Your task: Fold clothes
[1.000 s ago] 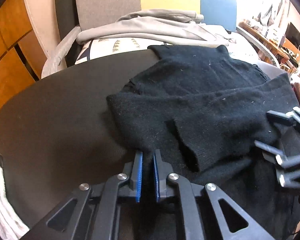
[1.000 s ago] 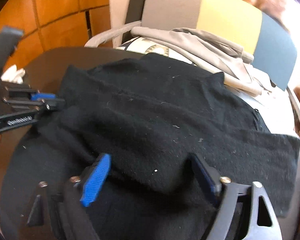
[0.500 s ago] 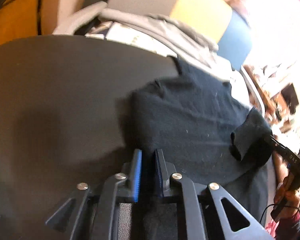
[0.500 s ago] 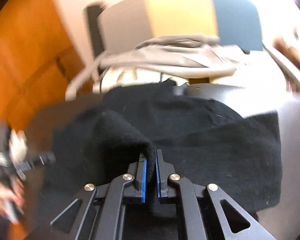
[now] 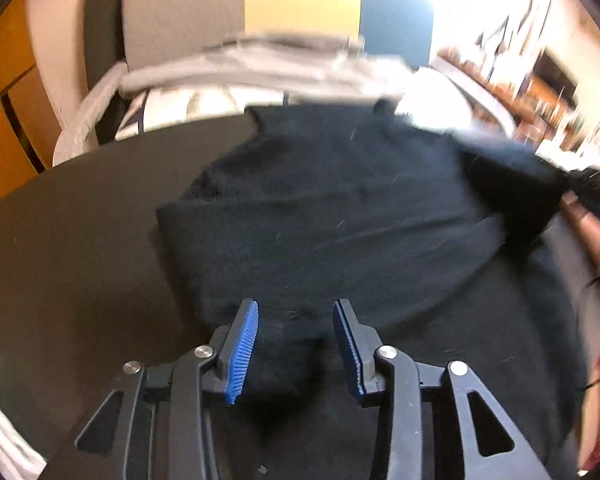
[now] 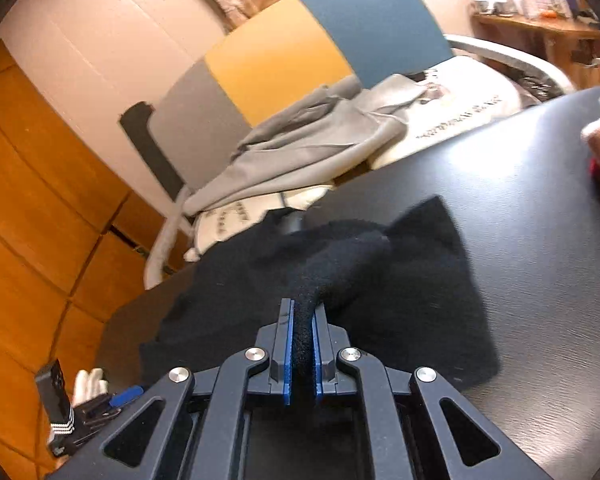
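Since half a second ago the left tool [image 5: 295,340] has let go: its blue pads, then pinched together on the black sweater's [image 5: 340,216] near edge, now stand spread apart with the knit lying loose between them. The right tool [image 6: 301,354] remains clamped, its pads pressed onto a thick ridge of the sweater [image 6: 340,276], and it has carried that fold across so the cloth rises from the pile into its grip.

Closest to the left wrist camera, the sweater's near hem lies flat on the dark counter [image 5: 68,248], which shows bare to the left. Further on, the sweater spreads wide across the counter, with one portion lifted at the right side where the right tool [image 5: 596,196] appears, blurred. In the right wrist view, a flat flap of the sweater lies on the counter [image 6: 540,208] to the right of the raised ridge. Beyond the counter's far edge, a grey garment [image 6: 312,148] lies draped over white printed fabric on a chair [image 6: 284,60] with grey, yellow and blue back panels.
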A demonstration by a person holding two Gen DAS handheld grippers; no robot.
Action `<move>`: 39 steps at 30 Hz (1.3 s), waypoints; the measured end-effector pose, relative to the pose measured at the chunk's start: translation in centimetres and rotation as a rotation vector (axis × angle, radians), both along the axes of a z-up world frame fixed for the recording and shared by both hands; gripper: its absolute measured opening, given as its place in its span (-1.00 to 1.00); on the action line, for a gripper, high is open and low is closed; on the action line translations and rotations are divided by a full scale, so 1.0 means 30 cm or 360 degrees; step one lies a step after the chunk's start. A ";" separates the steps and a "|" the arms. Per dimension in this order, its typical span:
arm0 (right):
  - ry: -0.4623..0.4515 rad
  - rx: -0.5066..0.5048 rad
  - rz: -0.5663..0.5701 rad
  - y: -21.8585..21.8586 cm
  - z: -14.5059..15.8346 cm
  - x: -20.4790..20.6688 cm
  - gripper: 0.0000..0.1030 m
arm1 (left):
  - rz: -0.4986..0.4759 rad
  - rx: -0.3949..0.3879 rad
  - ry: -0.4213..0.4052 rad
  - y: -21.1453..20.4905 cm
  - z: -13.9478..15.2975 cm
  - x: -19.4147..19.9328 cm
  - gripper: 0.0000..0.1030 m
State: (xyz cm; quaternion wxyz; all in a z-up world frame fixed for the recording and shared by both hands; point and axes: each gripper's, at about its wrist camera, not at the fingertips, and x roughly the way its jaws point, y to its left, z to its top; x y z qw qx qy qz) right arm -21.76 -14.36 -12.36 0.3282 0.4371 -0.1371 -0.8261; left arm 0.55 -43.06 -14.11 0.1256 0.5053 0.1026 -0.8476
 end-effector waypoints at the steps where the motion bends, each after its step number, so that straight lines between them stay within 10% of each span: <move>1: 0.0008 0.0033 -0.0032 0.019 -0.007 0.001 -0.85 | 0.0013 -0.0025 -0.0060 -0.004 -0.025 -0.017 -0.12; 6: 0.0027 0.0157 -0.0236 0.143 -0.045 -0.013 -0.85 | 0.0056 -0.0045 -0.0044 -0.017 -0.027 -0.005 -0.06; 8: -0.0011 0.0103 -0.0301 0.208 -0.064 -0.018 -0.85 | 0.0073 -0.0053 -0.0038 -0.022 -0.028 0.000 -0.27; 10: -0.0040 0.0034 -0.0344 0.253 -0.075 -0.020 -0.84 | 0.0091 -0.0061 -0.0031 -0.028 -0.028 0.005 -0.89; 27: 0.0240 0.0164 -0.0540 0.397 0.025 0.096 -0.75 | 0.0331 -0.0071 0.0169 -0.123 0.086 0.118 -0.98; 33: 0.0358 0.0294 -0.0435 0.287 0.076 0.120 0.15 | 0.0374 -0.0160 -0.0037 -0.165 -0.031 0.115 -0.96; 39: 0.0270 0.0260 -0.0502 0.332 0.107 0.085 0.28 | 0.0384 0.0013 0.0110 -0.196 -0.010 0.172 -0.95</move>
